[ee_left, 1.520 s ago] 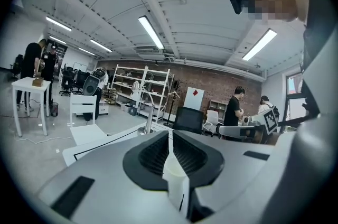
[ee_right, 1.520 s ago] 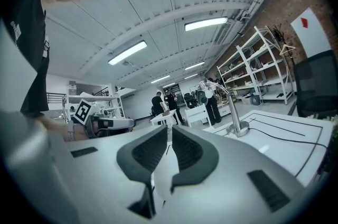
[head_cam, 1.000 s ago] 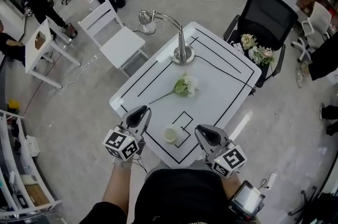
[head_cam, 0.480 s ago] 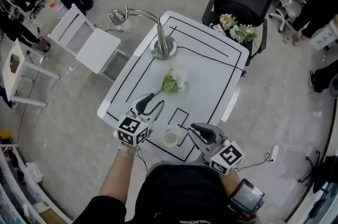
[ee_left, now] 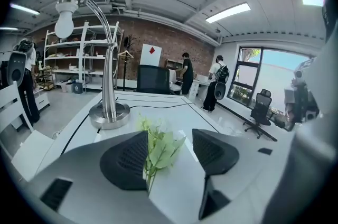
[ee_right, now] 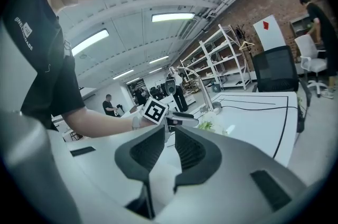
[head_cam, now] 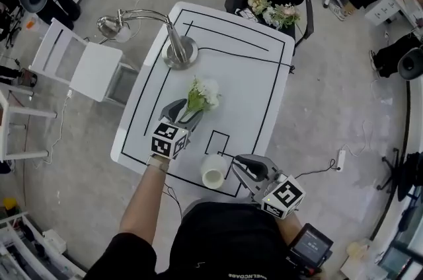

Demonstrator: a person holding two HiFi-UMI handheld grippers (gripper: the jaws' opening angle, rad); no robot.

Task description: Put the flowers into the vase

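The left gripper (head_cam: 182, 115) sits low over the desk (head_cam: 254, 94) with its jaws spread wide, having just been opening. The flower's (head_cam: 201, 92) green stem and leaves lie between them, nearer the left pad, and nothing is pinched yet. The flower rests flat on the desk, between the lamp (head_cam: 178, 51) and the vase (head_cam: 214, 172), which stands near the front edge.

To grip well, I would centre the bare stem between the pads, below the leaves, and close gently so the stem doesn't bend. Then lift it clear before swinging it stem-down towards the vase.

The right gripper (ee_right: 170, 138) waits just right of the vase, jaws almost together with nothing between them, placed to steady the vase if needed.

A second ago the left gripper hung off the desk's near-left edge, nearly closed. It has since reached forward and down to the stem. The right gripper has barely shifted.
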